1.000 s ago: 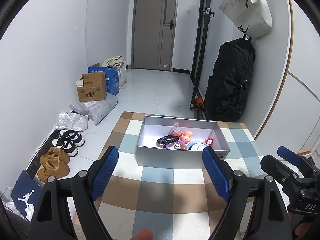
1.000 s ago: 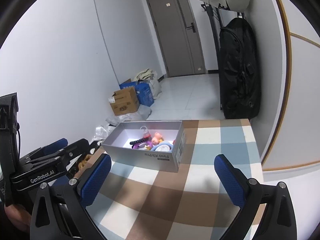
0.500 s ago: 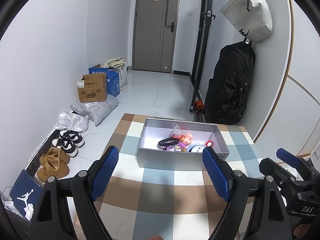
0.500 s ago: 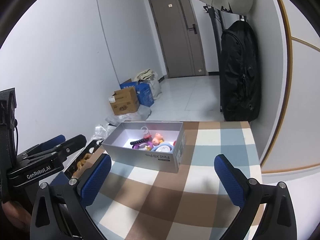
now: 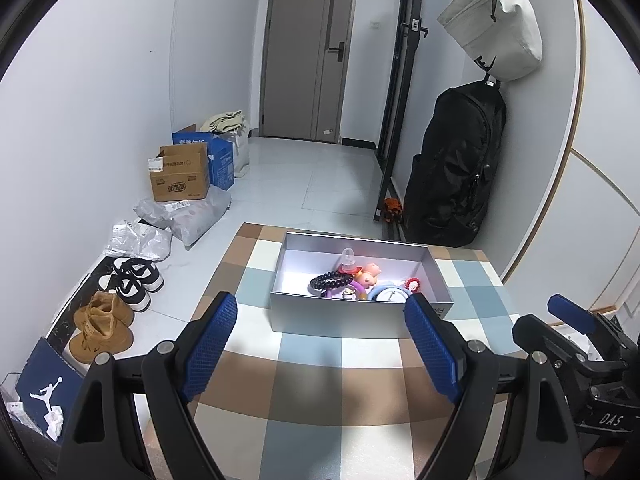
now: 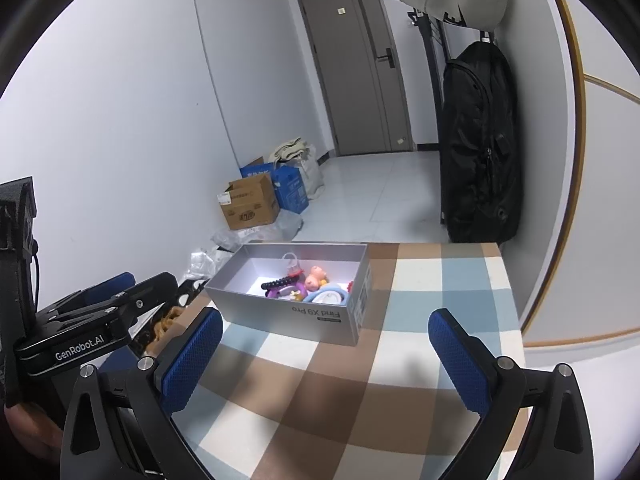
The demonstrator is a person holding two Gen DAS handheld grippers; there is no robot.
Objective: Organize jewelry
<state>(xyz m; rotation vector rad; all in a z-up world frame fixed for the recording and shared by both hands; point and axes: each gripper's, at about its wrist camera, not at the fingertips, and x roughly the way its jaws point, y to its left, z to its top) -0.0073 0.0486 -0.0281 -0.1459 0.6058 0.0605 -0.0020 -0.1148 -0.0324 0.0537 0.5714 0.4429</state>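
Two handheld grippers hover over a checked tablecloth [image 5: 360, 364], both facing one open grey box [image 5: 352, 320] set straight ahead, w/ its long axis running left-right across the view. The left gripper [image 5: 320, 348] is spread wide, nothing between its blue pads; the right gripper [image 6: 324, 360] is likewise released and empty. The box sits dead ahead of the left gripper and slightly left of centre for the right one, so the left looks a bit nearer.

All jewelry visible lies inside the box, bunched toward its right-middle: 1 dark bead bracelet [image 5: 330, 280], 1 clear-and-red charm [image 5: 348, 262], 1 pink figure [image 5: 370, 274], 1 pale blue ring-shaped piece [image 5: 390, 294], 1 small red flower piece [image 5: 412, 283], plus purple bits too tangled to count. No jewelry shows on the cloth. This fits either pieces already gathered, or a pile awaiting sorting.
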